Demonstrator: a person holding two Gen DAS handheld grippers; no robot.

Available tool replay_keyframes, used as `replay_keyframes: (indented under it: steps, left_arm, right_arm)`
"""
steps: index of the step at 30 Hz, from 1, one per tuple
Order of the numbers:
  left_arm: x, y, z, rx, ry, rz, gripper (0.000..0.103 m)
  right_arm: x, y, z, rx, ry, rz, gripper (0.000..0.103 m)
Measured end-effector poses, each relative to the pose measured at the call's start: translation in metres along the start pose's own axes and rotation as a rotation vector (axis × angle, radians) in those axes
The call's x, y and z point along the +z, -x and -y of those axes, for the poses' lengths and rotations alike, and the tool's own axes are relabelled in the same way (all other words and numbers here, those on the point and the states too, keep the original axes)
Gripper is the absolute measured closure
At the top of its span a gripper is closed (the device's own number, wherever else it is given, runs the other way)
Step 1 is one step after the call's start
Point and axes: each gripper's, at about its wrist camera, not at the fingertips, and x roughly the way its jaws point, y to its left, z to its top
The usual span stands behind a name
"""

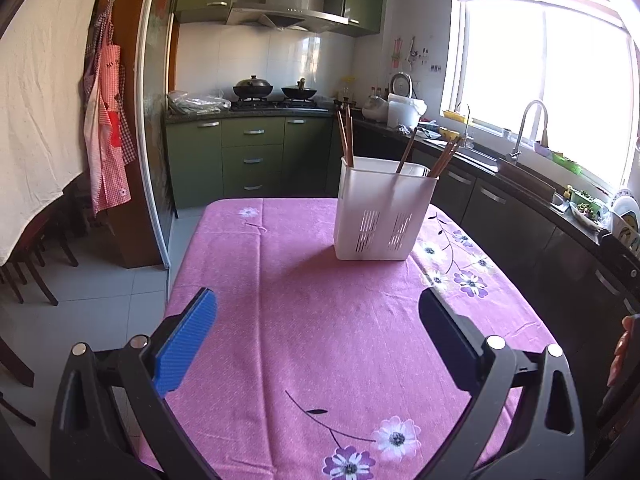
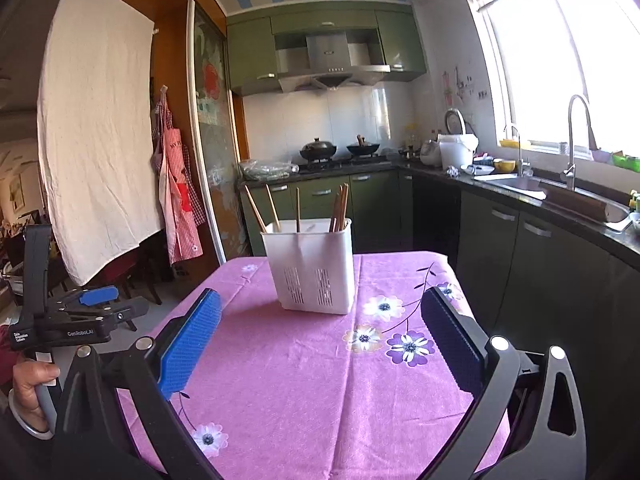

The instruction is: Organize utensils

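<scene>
Left wrist view: chopsticks' [image 1: 346, 136] lower ends hidden inside holder [image 1: 380, 216]; both grippers gape, empty.

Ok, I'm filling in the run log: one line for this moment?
stage: chopsticks all in white holder | left claw: open, empty | right claw: open, empty | tablecloth: no loose utensils

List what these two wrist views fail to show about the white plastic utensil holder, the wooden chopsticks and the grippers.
- White plastic utensil holder: its inside and any divider are hidden by its own walls in both views.
- Wooden chopsticks: lower ends hidden inside the holder; the count is uncertain where they bunch.
- Left gripper and right gripper: handles cut off by the bottom edge.
- Pink floral tablecloth: it covers the table.
</scene>
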Motion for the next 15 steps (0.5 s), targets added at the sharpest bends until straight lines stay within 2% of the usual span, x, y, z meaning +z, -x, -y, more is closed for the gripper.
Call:
replay_keyframes:
  steps: [5, 15]
  left_arm:
    - [-0.004, 0.021, -0.001, 0.019, -0.003, 0.030, 0.007]
    - [-0.001, 0.038, -0.004, 0.030, 0.013, 0.062, 0.007]
  right_arm:
    - [0.004, 0.022, -0.009, -0.031, 0.023, 0.033, 0.004]
    - [0.006, 0.028, -0.016, -0.052, 0.030, 0.027, 0.004]
